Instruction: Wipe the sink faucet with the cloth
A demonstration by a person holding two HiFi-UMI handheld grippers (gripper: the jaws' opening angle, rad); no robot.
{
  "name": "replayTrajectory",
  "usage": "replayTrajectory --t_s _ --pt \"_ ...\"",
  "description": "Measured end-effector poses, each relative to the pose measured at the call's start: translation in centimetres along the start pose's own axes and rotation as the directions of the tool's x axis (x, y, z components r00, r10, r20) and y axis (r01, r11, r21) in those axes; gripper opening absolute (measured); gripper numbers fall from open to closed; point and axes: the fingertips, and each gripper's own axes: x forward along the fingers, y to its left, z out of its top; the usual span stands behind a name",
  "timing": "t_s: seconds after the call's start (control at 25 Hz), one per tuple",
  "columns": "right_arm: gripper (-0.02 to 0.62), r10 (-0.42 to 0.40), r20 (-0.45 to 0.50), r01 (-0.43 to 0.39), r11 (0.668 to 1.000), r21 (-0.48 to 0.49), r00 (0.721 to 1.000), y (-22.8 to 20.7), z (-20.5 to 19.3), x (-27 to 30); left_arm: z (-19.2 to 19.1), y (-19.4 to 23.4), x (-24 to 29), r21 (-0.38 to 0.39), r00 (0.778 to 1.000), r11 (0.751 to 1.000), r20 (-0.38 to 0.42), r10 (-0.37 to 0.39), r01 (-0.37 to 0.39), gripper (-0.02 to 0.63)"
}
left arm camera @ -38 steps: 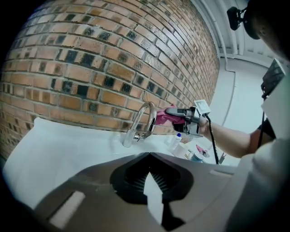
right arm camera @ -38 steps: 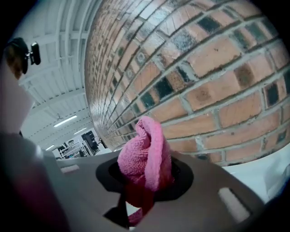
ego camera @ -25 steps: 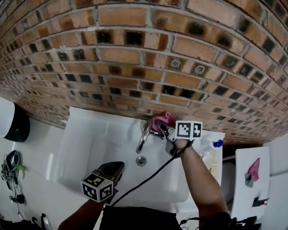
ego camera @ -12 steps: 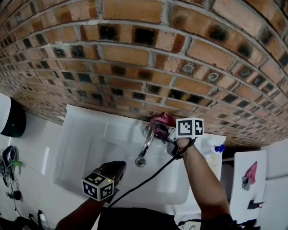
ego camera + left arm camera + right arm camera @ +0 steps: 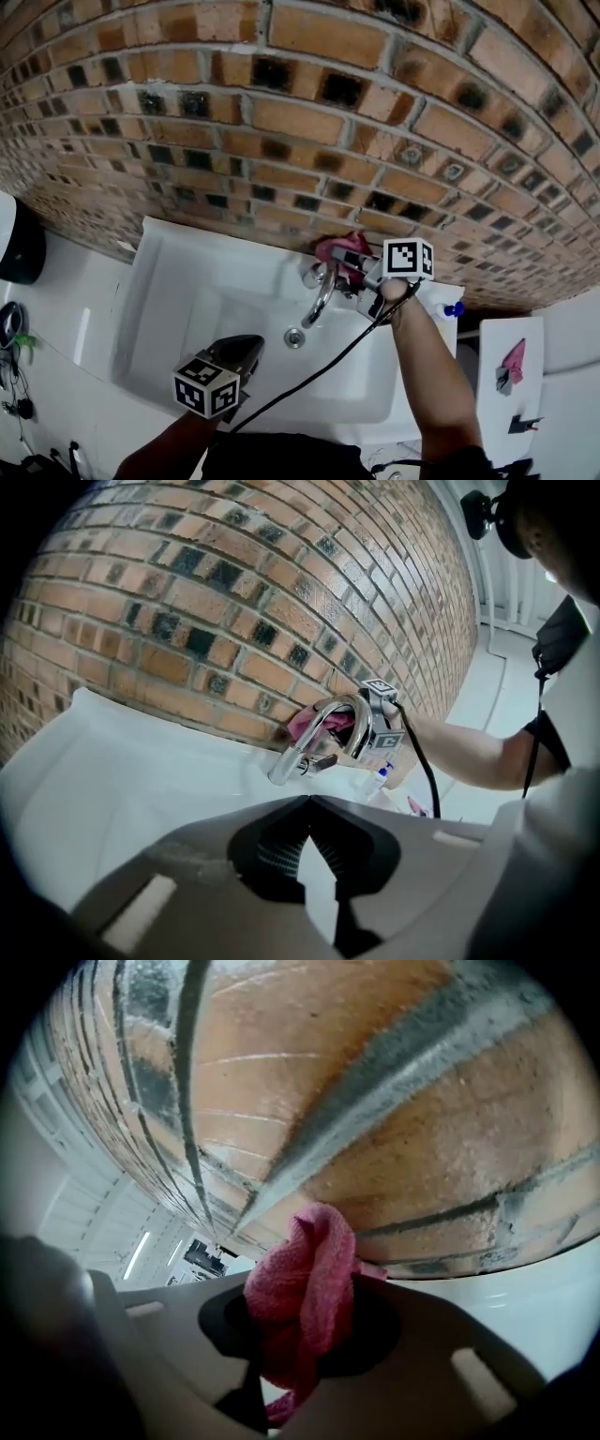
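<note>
Right gripper [image 5: 356, 269]: reaches to the back of the sink, its marker cube uppermost. Its jaws are clamped on the cloth, a fold of which bulges out past the tips in the right gripper view.

Crumpled pink terry cloth [image 5: 305, 1302]: bunched in the right gripper just behind the faucet, between the faucet's arch and the wall. In the left gripper view it shows through the arch. Whether it presses on the metal cannot be told.

Curved chrome sink faucet [image 5: 322, 294]: stands at the back rim of the sink, its spout arching forward over the basin towards the drain.

Left gripper [image 5: 307, 804]: held low over the near side of the basin, well apart from the faucet and pointing towards it. Its jaws are together at the tips with nothing between them.

White rectangular ceramic sink [image 5: 178, 281]: set against the wall, with a round metal drain [image 5: 294, 337] in its floor just in front of the spout.

Reddish-brown brick wall [image 5: 309, 122]: rises directly behind the sink and fills most of the right gripper view at close range.

Black cable [image 5: 328, 361]: runs from the right gripper down across the basin.

Small bottle with a blue cap [image 5: 451, 307]: on the sink's ledge, to the right of the right forearm.
</note>
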Motion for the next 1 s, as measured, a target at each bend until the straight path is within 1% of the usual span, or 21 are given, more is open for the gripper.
replayTrajectory --t_s 0.08,0.24,0.44,0.64,0.68,0.76,0.88,1.0 --pt "0.114 -0.016 0.005 0.016 1.0 -0.02 1.0 0.6 0.2 -0.3 -0.1 0.2 -0.5 0.009 1.0 1.0 0.001 -0.009 0.009 0.006" --pt "0.114 -0.094 0.009 0.095 0.992 -0.089 0.996 1.5 0.4 -0.5 0.2 0.7 -1.5 0.031 0.999 0.999 0.006 -0.035 0.034 0.006" --pt "0.114 -0.207 -0.002 0.202 0.958 -0.203 0.978 2.8 0.5 -0.6 0.7 0.9 -2.8 0.061 0.997 0.995 0.017 -0.075 0.073 0.006" --pt "0.114 -0.267 0.028 0.265 0.927 -0.267 0.963 4.2 0.5 -1.1 0.8 0.9 -4.1 0.081 0.994 0.991 0.019 -0.112 0.11 0.006" --pt "0.114 -0.285 0.032 0.282 0.915 -0.29 0.958 4.5 0.5 -1.1 0.8 1.0 -4.3 0.083 0.993 0.99 0.02 -0.117 0.115 0.006" --pt "0.114 -0.33 0.037 0.321 0.879 -0.352 0.943 5.2 0.3 -1.1 0.9 1.0 -4.8 0.089 0.991 0.988 0.02 -0.13 0.128 0.006" --pt "0.114 -0.404 0.049 0.38 0.806 -0.454 0.914 6.1 0.0 -1.1 0.9 1.1 -5.4 0.095 0.989 0.985 0.022 -0.147 0.144 0.006" --pt "0.114 -0.464 0.085 0.433 0.726 -0.534 0.882 6.8 -0.4 -1.3 0.5 1.2 -6.2 0.098 0.987 0.983 0.019 -0.16 0.158 0.006"
